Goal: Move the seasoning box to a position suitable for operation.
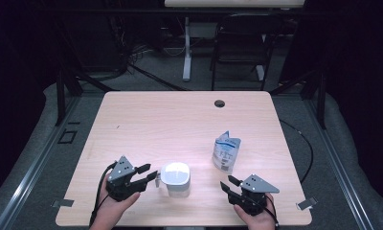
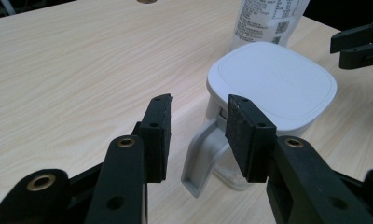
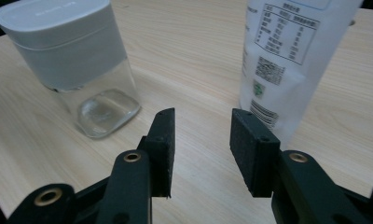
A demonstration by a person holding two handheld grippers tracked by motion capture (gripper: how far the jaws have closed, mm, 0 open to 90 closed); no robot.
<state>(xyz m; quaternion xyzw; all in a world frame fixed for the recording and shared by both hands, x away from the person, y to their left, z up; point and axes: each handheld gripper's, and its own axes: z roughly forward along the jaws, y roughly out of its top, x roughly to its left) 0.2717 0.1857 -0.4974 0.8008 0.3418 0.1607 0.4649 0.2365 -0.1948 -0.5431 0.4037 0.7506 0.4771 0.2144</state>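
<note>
Left gripper (image 1: 151, 174) spread, nothing pinched, jaws just left of jug (image 1: 175, 178), its grey handle (image 2: 204, 156) between them untouched. Right gripper (image 1: 228, 183) spread too, empty, near right of jug. Pouch (image 1: 226, 152) upright just beyond, right of centre.

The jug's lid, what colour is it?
White, on the jug's lid; clearest in the left gripper view.

Two obstacles stand on the counter (image 1: 146, 115): the lidded container (image 1: 175, 178), just beside the left tool (image 1: 151, 173), and the upright pouch (image 1: 226, 151), near the right tool (image 1: 226, 183). A gap separates container and pouch. The far half of the counter lies unobstructed.
</note>
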